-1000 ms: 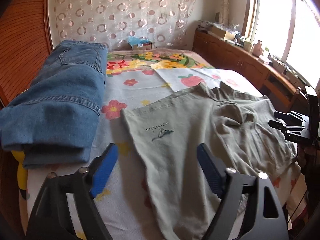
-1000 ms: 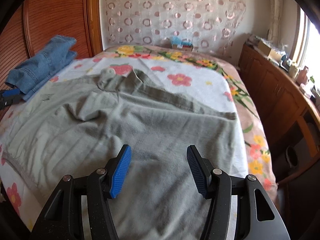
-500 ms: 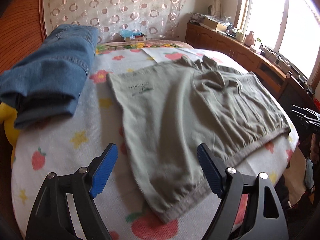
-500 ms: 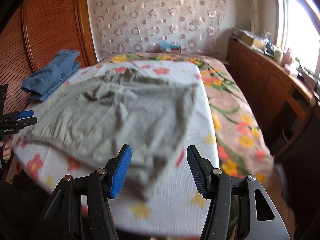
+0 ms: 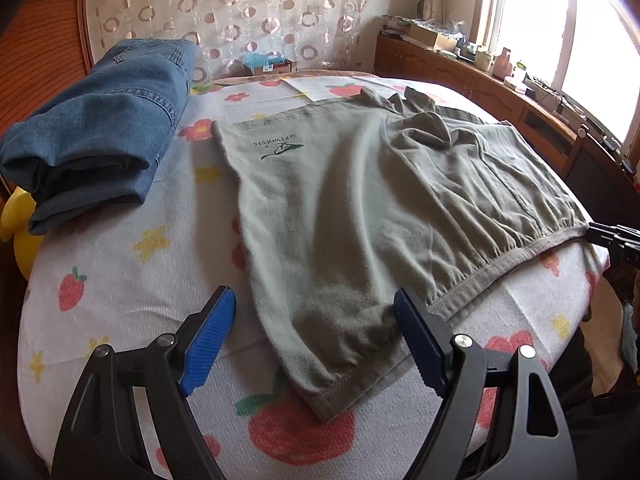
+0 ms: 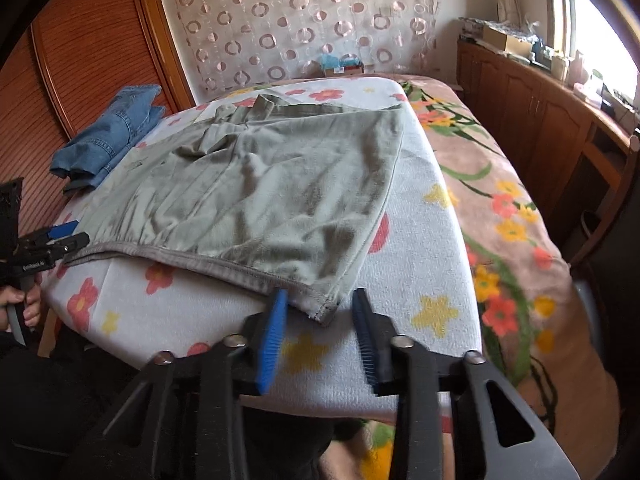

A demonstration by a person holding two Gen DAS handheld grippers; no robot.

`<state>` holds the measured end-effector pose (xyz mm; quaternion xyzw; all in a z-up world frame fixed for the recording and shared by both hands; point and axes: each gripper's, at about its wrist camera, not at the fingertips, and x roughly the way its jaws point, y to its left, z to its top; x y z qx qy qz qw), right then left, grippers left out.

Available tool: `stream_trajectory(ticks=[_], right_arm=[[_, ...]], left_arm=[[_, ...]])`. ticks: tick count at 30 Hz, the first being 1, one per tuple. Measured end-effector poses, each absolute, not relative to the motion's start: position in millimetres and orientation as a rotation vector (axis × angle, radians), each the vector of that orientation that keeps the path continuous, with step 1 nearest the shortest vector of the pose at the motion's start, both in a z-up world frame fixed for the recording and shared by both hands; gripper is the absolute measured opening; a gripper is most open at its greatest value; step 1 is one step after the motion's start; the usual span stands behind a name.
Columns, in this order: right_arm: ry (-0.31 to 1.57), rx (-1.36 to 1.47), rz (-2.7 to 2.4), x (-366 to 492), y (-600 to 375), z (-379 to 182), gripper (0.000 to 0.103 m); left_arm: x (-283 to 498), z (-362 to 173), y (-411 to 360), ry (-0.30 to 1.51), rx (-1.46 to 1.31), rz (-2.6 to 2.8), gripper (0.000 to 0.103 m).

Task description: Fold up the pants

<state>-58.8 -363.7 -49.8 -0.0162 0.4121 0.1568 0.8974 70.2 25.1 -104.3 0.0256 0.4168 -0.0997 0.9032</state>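
Bedroom with wooden cabinets (image 6: 532, 112); the grey-green pants (image 5: 372, 208) lie spread on a floral bed (image 5: 120, 280), folded jeans (image 5: 100, 136) beside them. Left tongs (image 5: 314, 340) gape over one waistband corner. Right tongs (image 6: 318, 332), narrower but apart, flank the opposite corner.

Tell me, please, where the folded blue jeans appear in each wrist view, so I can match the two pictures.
Left wrist: folded blue jeans fill the upper left, left of the grey-green pants.
Right wrist: the jeans sit small at mid-left, beyond the pants.
Shared landmark: the circle-patterned curtain behind the bed.
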Motion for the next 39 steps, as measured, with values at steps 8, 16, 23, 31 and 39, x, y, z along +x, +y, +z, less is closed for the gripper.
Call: stream_trajectory(ticks=[8,16,23,31,39], right_arm=[[0.859,-0.121,0.341,-69.5,-351.7,-48.0,0.01],[0.767,-0.104,0.33,-78.0,-352.2,-30.6,0.017],[0.674,-0.105,0.33,-82.8,-335.2,-21.2,0.03],[0.646,-0.116,0.366,-80.6,-314.2,-29.5,0.041],[0.645,-0.096,0.375,-79.2,-318.0,-32.8,0.041]], left_arm=[[67.6,-106.1,22.7,0.842,0.065,-0.192,0.082],[59.1,-99.0,35.4,0.842,-0.022,-0.213,0.082],[44.6,-96.8,46.7,0.839,-0.056,-0.212,0.062],[37.6,-99.1,50.2,0.837,-0.068,-0.229,0.035],[37.4,-97.7,44.8,0.81,-0.059,-0.24,0.004]])
